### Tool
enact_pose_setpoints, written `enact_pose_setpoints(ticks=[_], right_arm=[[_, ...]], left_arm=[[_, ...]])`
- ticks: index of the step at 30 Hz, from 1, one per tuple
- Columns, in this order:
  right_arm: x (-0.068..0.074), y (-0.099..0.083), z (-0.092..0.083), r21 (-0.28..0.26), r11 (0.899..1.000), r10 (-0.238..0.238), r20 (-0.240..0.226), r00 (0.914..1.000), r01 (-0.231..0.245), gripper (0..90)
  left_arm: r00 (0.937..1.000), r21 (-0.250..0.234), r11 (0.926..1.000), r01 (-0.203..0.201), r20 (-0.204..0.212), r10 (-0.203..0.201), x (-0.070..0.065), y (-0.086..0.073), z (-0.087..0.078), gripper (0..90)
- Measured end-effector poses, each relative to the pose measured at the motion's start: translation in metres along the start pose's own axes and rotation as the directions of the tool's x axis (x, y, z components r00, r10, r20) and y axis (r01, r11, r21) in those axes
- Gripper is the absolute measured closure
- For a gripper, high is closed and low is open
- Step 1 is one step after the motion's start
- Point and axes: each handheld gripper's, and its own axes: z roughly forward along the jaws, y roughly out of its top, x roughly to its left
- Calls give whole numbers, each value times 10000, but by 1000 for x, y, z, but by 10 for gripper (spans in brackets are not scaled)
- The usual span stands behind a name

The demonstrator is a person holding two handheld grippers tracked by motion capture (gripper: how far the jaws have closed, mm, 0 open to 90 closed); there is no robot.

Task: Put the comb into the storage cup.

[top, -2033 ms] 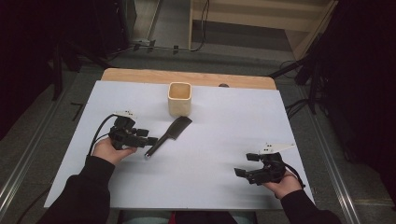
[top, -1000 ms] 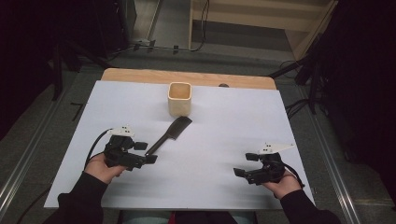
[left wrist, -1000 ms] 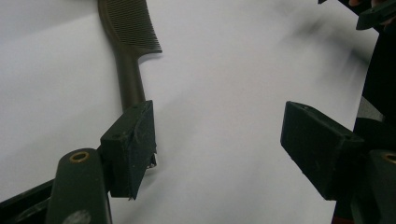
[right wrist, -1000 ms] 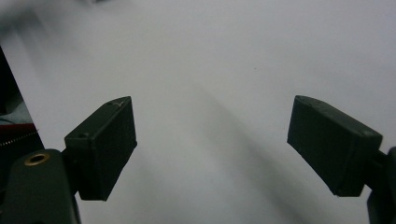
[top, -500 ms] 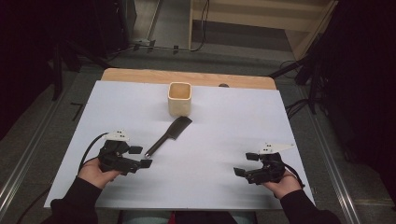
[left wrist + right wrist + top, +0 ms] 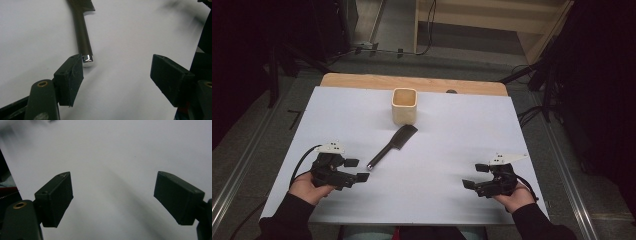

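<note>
A black comb (image 6: 393, 145) lies ungrasped just beyond the splayed fingers of the left gripper (image 6: 354, 170); the right gripper (image 6: 475, 176) rests equally spread, nothing yet lifted.

My high view shows the white bench (image 6: 452, 165) evenly lit against dark, murky surroundings. On the left gripper view, glare glints off the comb (image 6: 83, 42) handle's metal tip; both gripper views are soft, with blurred shadows smearing the upper corners
</note>
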Motion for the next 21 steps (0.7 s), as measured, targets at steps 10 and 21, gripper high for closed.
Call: enact_pose_setpoints(ticks=[10, 21], right_arm=[[-1, 0, 0, 13, 10000, -19, 4, 10000, 19, 137], [-1, 0, 0, 38, 10000, 20, 22, 10000, -20, 137]], left_arm=[[9999, -7, 9999, 113, -100, -113, 3, 7, 0, 230], [9992, -84, 10000, 19, -392, -23, 11, 34, 15, 230]])
